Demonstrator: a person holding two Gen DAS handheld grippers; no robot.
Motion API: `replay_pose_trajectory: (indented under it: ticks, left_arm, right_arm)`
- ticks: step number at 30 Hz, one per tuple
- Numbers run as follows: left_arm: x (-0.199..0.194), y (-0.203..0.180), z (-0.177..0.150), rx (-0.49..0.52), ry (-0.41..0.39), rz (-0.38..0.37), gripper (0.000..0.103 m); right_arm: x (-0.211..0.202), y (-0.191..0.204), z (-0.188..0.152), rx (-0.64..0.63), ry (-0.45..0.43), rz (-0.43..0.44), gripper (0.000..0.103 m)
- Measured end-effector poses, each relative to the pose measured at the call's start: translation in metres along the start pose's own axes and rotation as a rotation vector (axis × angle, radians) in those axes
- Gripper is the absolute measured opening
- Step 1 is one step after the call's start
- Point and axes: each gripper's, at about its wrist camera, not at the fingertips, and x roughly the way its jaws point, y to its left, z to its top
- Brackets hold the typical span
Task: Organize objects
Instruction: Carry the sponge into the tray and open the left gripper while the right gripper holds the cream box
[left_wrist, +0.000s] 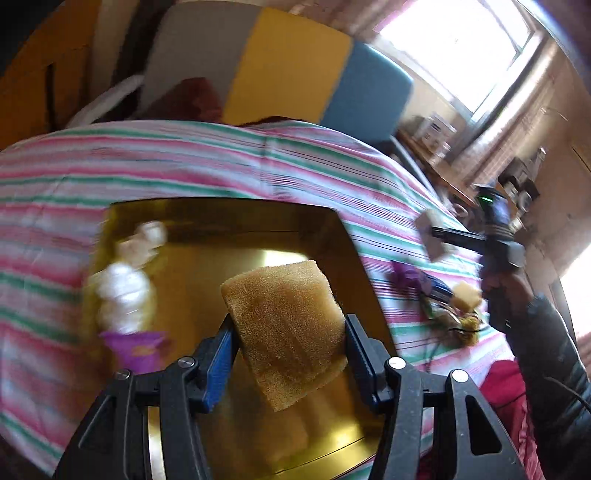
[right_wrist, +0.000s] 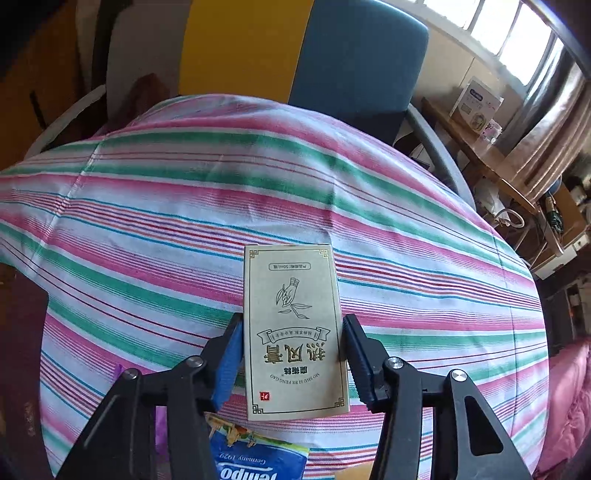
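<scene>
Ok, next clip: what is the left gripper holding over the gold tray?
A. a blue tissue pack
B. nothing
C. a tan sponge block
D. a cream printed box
C: in the left wrist view the left gripper has its blue pads pressed on both sides of the tan sponge block above the gold tray; the cream printed box sits in the right gripper.

right tongs (right_wrist: 293, 354) clamp cream box (right_wrist: 295, 332) | above striped cloth (right_wrist: 184, 229)
</scene>
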Motion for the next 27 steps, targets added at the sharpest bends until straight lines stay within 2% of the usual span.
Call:
replay_pose_trajectory:
  ticks: [3,9,12,15,20,24,27]
  left_arm:
    - [-0.016,0.028,-0.009,-0.048,-0.022,0.037,0.057]
    - [-0.044,0.071,-0.034,-0.109,-0.063,0.087,0.057]
    - [-0.048,0.08,-0.041,-0.116,-0.064,0.092,0.057]
    - [-0.047,0.075,-0.036,-0.065,-0.074,0.086,0.057]
    - [-0.02,0.055,-0.009,0.042,-0.047,0.091,0.057]
    - [0.01,0.041,0.016,0.109,-0.013,0.102,0.057]
    - [0.043,0.037,0.033,0.142,0.045,0.122,0.057]
  right_arm:
    - [-0.034,0.002,0.001,0.042,-0.06,0.014,0.053]
    - [-0.093,0.037,-0.028,0.027,-0.133,0.148,0.053]
    - [-0.1,0.064,-0.061,-0.007,-0.116,0.206,0.053]
    - [-0.094,0.082,-0.095,-0.026,-0.08,0.22,0.053]
    - [-0.075,0.087,-0.129,-0.014,-0.042,0.261,0.053]
    - [-0.07,0.088,-0.133,-0.025,-0.045,0.271,0.053]
    - [-0.066,0.086,-0.133,-0.018,-0.043,0.283,0.052]
